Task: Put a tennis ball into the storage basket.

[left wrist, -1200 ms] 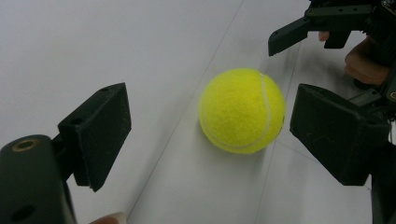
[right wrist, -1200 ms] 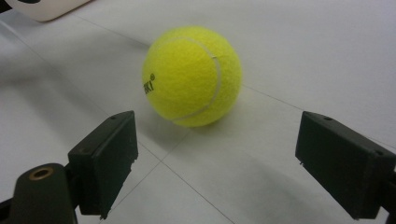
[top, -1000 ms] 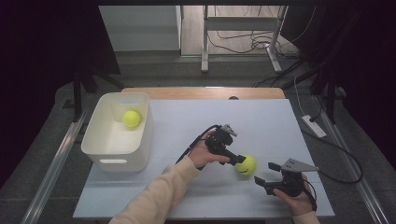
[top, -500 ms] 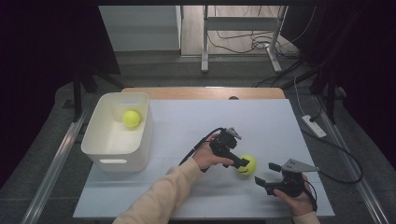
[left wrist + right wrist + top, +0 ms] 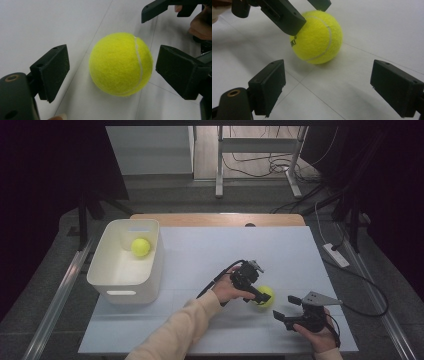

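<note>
Since a second ago, the left gripper (image 5: pixel 261 296) has slid slightly toward the worktop's right edge, following the fuzzy yellow tennis ball (image 5: pixel 265 296). From above, that ball lies on the white worktop (image 5: pixel 210 255) near its front right corner; the right gripper (image 5: pixel 281 317) sits just beside it, jaws spread. A second yellow tennis ball (image 5: pixel 140 247) rests inside the white plastic bin (image 5: pixel 150 270) at the left edge.

Left gripper view: jaws wide open, flanking the ball (image 5: pixel 121 63) without touching.

Right gripper view: jaws open and empty, ball (image 5: pixel 317 37) beyond them.
</note>
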Demonstrator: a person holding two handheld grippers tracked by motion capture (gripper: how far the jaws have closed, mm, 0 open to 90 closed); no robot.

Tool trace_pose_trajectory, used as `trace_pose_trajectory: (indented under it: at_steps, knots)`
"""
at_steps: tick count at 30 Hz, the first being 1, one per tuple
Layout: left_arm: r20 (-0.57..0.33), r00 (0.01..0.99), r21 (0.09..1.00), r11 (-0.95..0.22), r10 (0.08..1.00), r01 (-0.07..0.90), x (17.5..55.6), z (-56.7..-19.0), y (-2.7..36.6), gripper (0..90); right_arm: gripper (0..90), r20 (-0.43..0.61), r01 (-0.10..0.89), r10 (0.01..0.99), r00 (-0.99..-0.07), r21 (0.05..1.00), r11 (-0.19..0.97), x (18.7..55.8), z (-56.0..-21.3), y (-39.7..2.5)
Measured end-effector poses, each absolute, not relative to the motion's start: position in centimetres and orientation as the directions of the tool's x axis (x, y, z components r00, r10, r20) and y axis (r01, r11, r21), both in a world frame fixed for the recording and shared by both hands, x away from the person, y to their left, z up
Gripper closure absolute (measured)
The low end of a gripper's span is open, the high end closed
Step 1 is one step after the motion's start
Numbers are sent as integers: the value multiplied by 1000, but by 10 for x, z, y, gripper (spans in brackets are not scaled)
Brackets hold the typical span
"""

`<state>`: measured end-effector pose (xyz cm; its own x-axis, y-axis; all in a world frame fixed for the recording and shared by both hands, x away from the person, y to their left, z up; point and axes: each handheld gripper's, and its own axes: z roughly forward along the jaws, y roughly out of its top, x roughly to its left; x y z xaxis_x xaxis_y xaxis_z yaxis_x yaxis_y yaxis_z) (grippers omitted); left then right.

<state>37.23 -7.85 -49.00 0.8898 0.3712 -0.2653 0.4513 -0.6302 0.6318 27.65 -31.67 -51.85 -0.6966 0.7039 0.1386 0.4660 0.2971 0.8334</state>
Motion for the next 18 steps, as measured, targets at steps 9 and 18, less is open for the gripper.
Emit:
trace_pose_trajectory:
  at_steps: [9, 18]
  knots:
    - [-285, 886, 600, -653, 366, 463, 372, -502, -89, 140, 127, 134, 466, 704, -697, 831, 303, 276, -519, -317]
    - [-315, 881, 587, -658, 352, 472, 371, -504, -91, 267, 127, 132, 467, 706, -696, 830, 305, 277, -519, -318]
